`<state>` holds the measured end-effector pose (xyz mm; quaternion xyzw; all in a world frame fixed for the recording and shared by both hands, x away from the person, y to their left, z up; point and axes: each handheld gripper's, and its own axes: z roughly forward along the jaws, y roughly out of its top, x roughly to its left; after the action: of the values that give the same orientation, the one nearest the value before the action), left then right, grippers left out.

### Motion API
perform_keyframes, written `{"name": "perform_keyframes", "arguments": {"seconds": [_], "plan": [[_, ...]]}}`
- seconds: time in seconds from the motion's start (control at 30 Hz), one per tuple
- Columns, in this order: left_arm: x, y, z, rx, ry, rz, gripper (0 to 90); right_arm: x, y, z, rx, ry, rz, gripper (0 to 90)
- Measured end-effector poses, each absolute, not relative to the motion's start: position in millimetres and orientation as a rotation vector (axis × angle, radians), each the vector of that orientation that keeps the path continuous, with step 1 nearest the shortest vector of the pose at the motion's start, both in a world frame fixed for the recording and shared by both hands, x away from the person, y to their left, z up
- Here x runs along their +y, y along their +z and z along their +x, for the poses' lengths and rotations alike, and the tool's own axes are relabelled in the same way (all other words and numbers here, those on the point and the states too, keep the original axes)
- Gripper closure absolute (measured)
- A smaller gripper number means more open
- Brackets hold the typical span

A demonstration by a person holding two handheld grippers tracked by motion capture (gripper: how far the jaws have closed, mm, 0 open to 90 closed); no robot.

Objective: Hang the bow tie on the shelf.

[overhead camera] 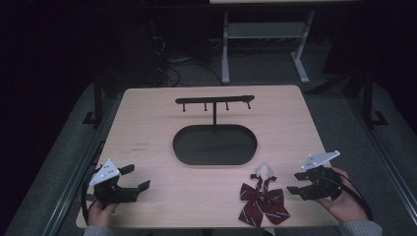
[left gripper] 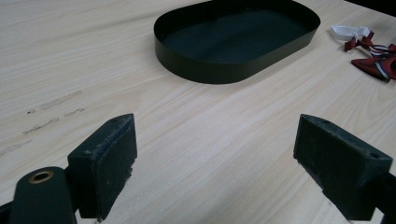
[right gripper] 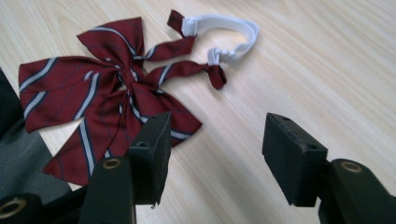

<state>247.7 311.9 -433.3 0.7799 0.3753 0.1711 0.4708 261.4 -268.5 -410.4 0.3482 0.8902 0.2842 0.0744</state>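
A dark red striped bow tie [overhead camera: 260,199] with a white elastic strap [overhead camera: 265,169] lies flat near the table's front edge, right of centre. In the right gripper view the bow tie [right gripper: 107,100] spreads just beyond my jaws, its strap [right gripper: 224,32] farther off. My right gripper [overhead camera: 300,186] hovers open just right of the bow, holding nothing. At the front left my left gripper [overhead camera: 135,178] is open and empty, pointing toward the black oval tray [left gripper: 210,70]. The bow tie [left gripper: 376,58] shows at the far right of the left gripper view.
The black oval tray [overhead camera: 215,158] is the base of a stand with a thin post and a crossbar with several pegs [overhead camera: 215,101] at the table's middle back. A metal table frame [overhead camera: 265,44] stands on the dark floor beyond.
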Motion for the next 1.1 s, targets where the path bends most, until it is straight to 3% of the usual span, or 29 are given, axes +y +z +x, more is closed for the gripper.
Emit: {"name": "perform_keyframes", "arguments": {"seconds": [1.1], "plan": [[312.7, -432.9, 248.6, 0.917, 0.423, 1.905, 13.1, -227.2, -384.5, 299.3, 2.770, 0.824, 0.877, 43.3]]}}
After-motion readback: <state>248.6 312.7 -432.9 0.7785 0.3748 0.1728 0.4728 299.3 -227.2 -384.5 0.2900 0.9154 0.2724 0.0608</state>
